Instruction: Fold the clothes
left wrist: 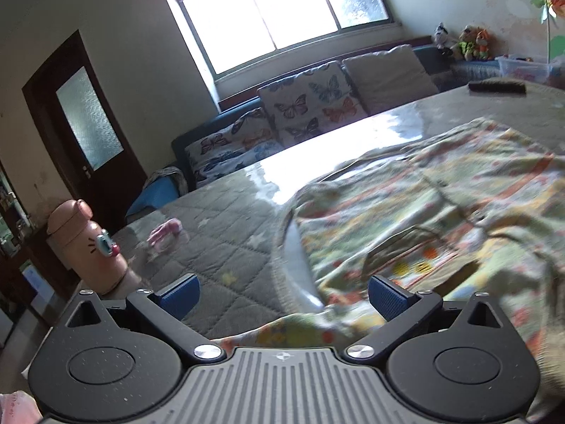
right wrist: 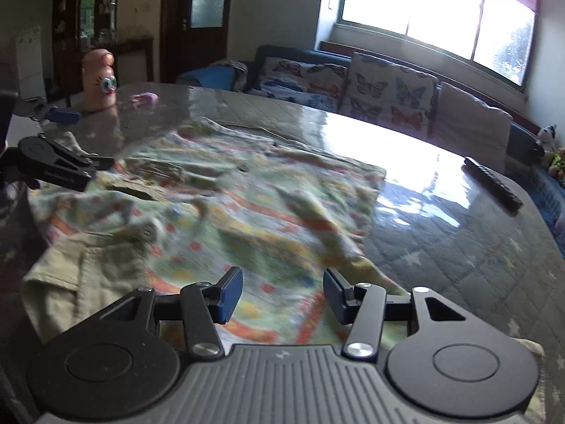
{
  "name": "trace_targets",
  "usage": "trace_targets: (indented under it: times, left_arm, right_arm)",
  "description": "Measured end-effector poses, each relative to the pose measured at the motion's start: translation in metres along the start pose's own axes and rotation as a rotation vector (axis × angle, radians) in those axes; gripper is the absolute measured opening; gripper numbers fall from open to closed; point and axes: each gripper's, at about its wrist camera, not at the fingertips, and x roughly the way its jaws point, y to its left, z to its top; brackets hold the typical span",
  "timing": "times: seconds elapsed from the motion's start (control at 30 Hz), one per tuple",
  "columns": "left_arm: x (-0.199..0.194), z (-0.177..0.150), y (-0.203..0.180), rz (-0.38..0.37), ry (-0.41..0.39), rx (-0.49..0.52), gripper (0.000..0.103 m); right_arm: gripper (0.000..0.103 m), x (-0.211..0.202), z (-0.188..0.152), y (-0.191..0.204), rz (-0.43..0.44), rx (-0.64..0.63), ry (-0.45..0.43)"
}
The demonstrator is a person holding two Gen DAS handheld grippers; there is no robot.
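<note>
Patterned garment is lying rumpled on the glossy table, spreading ahead of and under both claws. Risk: cloth is sliding on the slick top, so a pinch may be catching only one layer and dragging the whole piece askew. Left gripper is gaping wide, holding nothing, hem just beneath. Right gripper is standing partly open over the fabric, empty. Pink bottle is standing left of the left claw and could get knocked.
</note>
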Motion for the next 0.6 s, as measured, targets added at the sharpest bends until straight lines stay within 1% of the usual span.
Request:
trace_targets:
  times: [0.13, 0.27, 0.43, 0.5, 0.6]
  left_arm:
    - [-0.004, 0.006, -0.019, -0.041, -0.015, 0.007, 0.103]
    - [-0.005, 0.004, -0.038, -0.08, -0.026, 0.035, 0.103]
    - [-0.006, -0.006, -0.06, -0.082, -0.034, 0.114, 0.103]
    - [-0.009, -0.009, -0.064, -0.068, -0.055, 0.143, 0.103]
    - [-0.013, -0.006, -0.063, -0.075, -0.063, 0.149, 0.103]
  right_arm:
    - [0.05, 0.005, -0.006, 0.013, 0.028, -0.019, 0.018]
    - [0.05, -0.004, -0.02, 0.019, 0.022, -0.047, 0.042]
    - [0.05, -0.018, -0.032, 0.023, 0.001, -0.069, 0.036]
    - [0.05, -0.023, -0.033, 0.022, 0.008, -0.054, 0.031]
    - [0.05, -0.037, -0.033, 0.009, 0.026, 0.024, 0.011]
